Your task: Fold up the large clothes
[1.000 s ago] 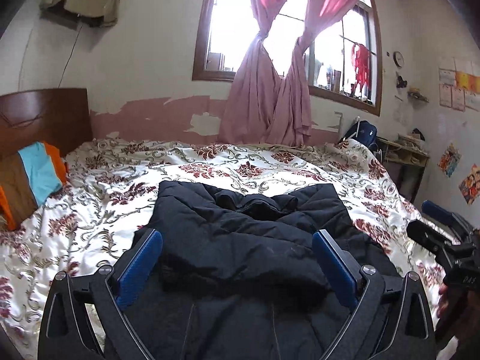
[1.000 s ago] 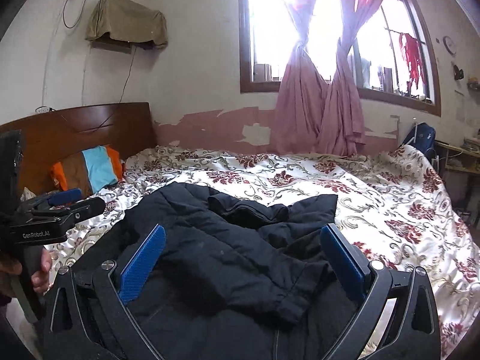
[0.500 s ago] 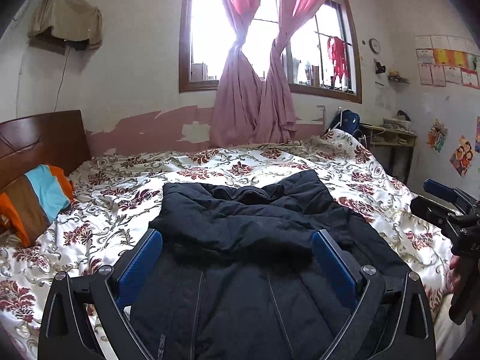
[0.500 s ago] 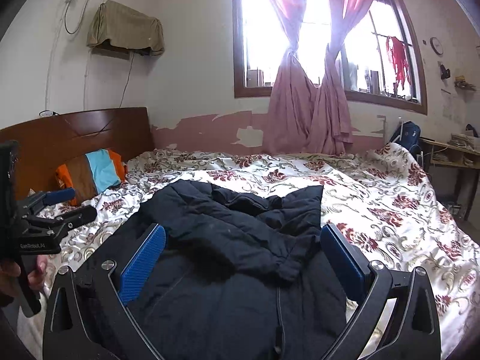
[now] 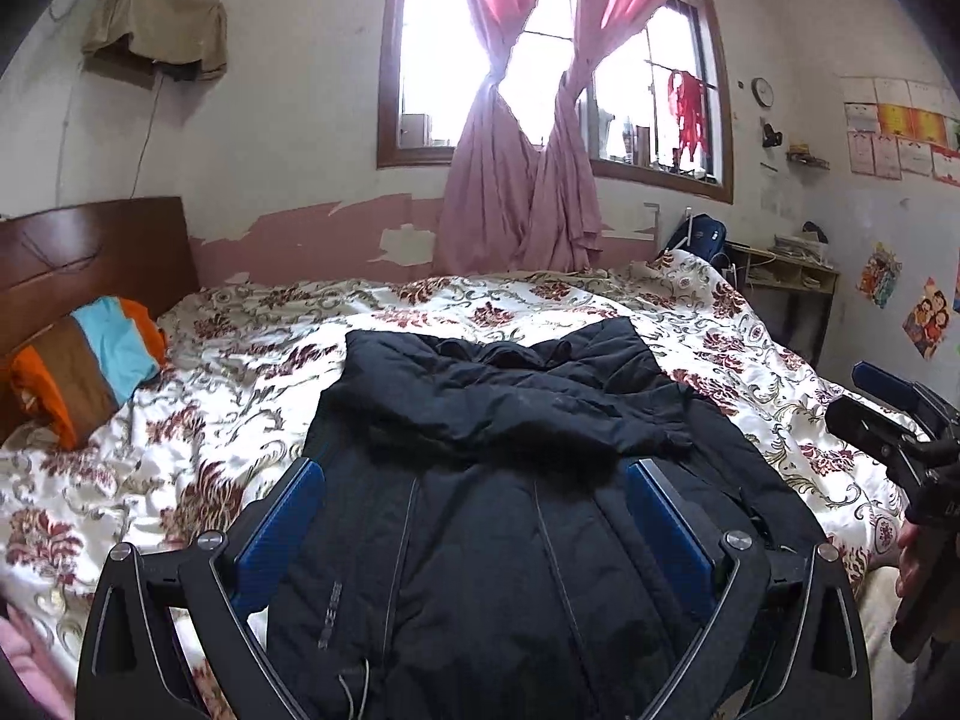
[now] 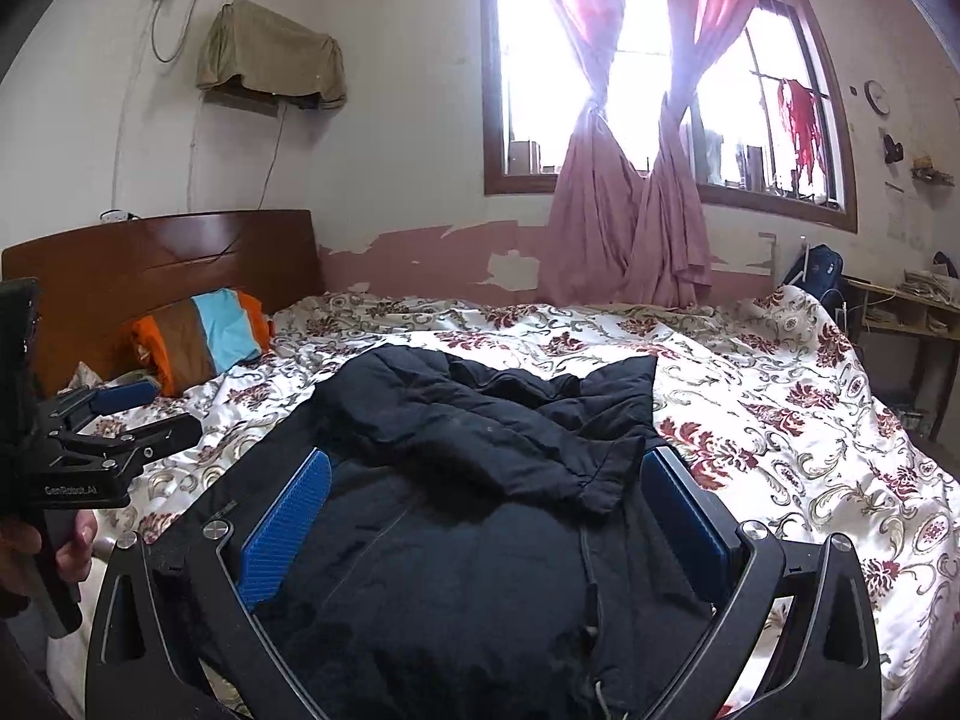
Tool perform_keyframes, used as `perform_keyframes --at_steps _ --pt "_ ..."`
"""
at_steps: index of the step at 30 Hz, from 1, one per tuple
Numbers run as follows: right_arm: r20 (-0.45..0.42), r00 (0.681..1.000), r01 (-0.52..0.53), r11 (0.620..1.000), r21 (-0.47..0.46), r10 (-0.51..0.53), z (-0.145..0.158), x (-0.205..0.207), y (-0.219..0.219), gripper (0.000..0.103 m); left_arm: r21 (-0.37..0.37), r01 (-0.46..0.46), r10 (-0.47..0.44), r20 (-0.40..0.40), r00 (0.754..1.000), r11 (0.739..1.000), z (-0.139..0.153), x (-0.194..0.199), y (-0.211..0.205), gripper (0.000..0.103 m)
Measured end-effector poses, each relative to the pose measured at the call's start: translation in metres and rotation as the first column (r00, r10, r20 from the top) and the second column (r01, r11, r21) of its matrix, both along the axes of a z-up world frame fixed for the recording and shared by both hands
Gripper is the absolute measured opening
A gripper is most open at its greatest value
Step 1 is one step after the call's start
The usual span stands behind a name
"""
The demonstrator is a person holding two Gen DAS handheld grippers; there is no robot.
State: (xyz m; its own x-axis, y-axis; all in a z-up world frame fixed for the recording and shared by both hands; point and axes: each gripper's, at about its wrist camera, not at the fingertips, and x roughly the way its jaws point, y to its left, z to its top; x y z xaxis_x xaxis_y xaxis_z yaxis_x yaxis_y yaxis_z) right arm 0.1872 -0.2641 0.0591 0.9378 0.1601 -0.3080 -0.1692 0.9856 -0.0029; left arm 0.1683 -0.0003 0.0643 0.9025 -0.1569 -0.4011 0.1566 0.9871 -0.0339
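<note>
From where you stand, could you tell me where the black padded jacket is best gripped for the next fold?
I would take the black padded jacket by its hem, the nearest edge, one corner per gripper, coming in low from the near bedside. One sleeve already lies across the chest and the body lies flat, collar far, so lifting the hem toward the collar probably halves it. Both grippers are open.

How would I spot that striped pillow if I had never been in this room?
Start at the wooden headboard at the end of the floral bed. The striped pillow leans against it, away from the black jacket. Its orange, brown and light blue bands are the only stripes on the bedding.
</note>
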Motion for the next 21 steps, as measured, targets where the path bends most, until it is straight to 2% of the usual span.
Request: perform_keyframes --at_steps 11,16,21 --pt "-0.024 1.000 -0.010 0.999 -0.053 0.009 -0.020 -0.021 0.004 0.101 -0.002 -0.025 0.025 -0.108 0.994 1.000 -0.035 -0.003 0.009 0.101" --pt "-0.108 0.991 -0.085 0.992 -0.091 0.075 -0.037 -0.024 0.008 0.101 0.009 -0.026 0.027 -0.119 0.993 1.000 -0.041 -0.006 0.016 0.101" --pt "-0.152 0.985 -0.104 0.983 -0.150 0.081 -0.051 -0.031 0.013 0.101 0.024 -0.008 0.011 -0.114 0.993 1.000 -0.050 -0.016 0.023 0.101"
